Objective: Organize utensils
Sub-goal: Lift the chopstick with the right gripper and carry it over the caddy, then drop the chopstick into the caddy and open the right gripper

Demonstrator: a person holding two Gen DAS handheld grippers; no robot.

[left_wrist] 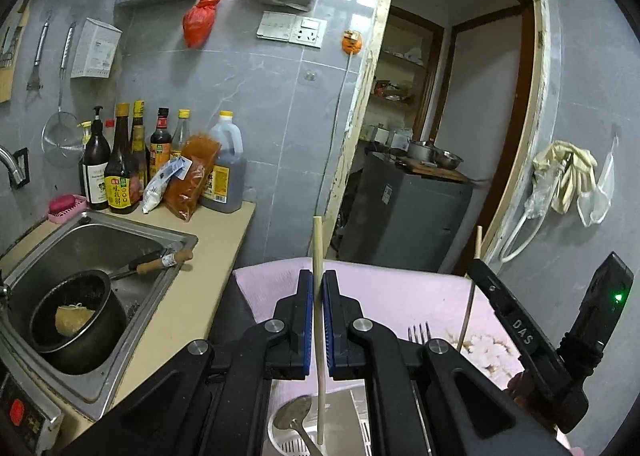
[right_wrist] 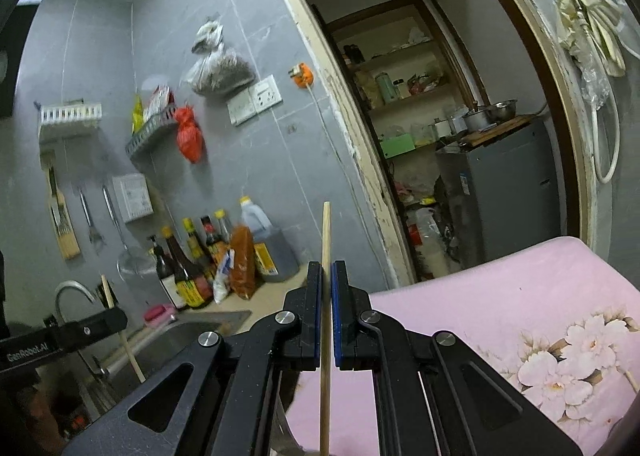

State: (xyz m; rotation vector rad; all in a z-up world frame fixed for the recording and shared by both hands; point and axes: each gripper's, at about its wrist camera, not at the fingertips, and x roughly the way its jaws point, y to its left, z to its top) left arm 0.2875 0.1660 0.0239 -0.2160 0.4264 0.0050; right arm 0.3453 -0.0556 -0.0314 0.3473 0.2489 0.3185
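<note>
My left gripper [left_wrist: 319, 283] is shut on a pale wooden chopstick [left_wrist: 318, 256] that stands upright between its pads. Below it a metal spoon [left_wrist: 291, 412] lies in a white slotted holder [left_wrist: 288, 446], and a fork [left_wrist: 419, 333] stands beside it. My right gripper [right_wrist: 327, 274] is shut on a second wooden chopstick [right_wrist: 325, 240], also upright. In the left wrist view the right gripper [left_wrist: 480, 268] shows at right with its chopstick [left_wrist: 469, 304]. In the right wrist view the left gripper's finger [right_wrist: 92, 322] shows at left with its chopstick [right_wrist: 107, 292].
A pink flowered cloth [left_wrist: 400, 296] covers the surface under both grippers. A steel sink [left_wrist: 132, 240] at left holds a black pot [left_wrist: 72, 320] and a knife [left_wrist: 160, 260]. Sauce bottles [left_wrist: 120, 168] stand on the counter. An open doorway [left_wrist: 440, 116] lies ahead.
</note>
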